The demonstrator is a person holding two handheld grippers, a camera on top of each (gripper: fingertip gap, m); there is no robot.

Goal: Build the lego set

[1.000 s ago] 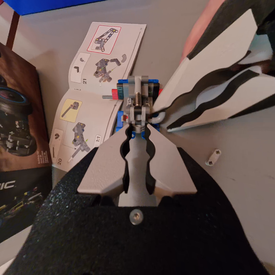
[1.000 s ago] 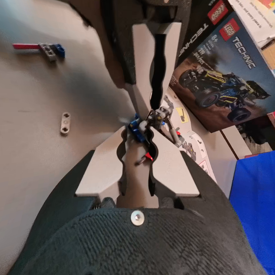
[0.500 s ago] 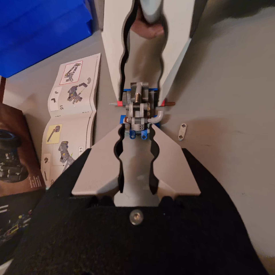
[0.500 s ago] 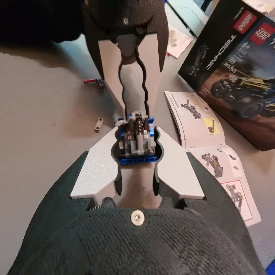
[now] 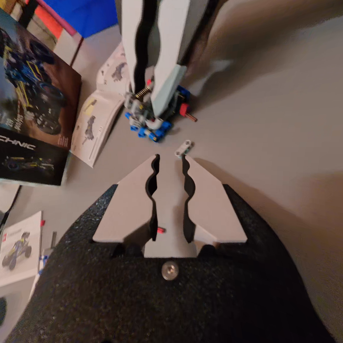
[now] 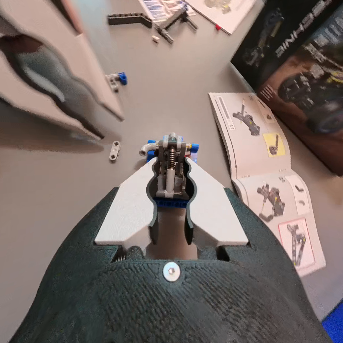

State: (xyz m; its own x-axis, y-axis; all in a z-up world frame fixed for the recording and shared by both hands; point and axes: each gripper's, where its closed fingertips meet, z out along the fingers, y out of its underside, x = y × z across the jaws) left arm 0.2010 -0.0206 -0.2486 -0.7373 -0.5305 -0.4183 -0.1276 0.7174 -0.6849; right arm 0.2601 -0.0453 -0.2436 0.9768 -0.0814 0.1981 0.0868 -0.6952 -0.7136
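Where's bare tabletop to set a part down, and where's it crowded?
Free: grey table between the small blue-and-grey piece and the open booklet; also right of the small grey link. Crowded: the brick assembly held by the right gripper, the box, and loose beams at the far edge.

I'm clamping the little brick assembly (image 6: 171, 167) in my right gripper (image 6: 171, 161), pads pressing on both its sides. It's grey with a metal coil spring down the middle, a blue frame underneath and a curved light-grey pipe sticking out left. It's sitting upright on the grey table (image 6: 167, 92), just left of the open booklet (image 6: 259, 167).
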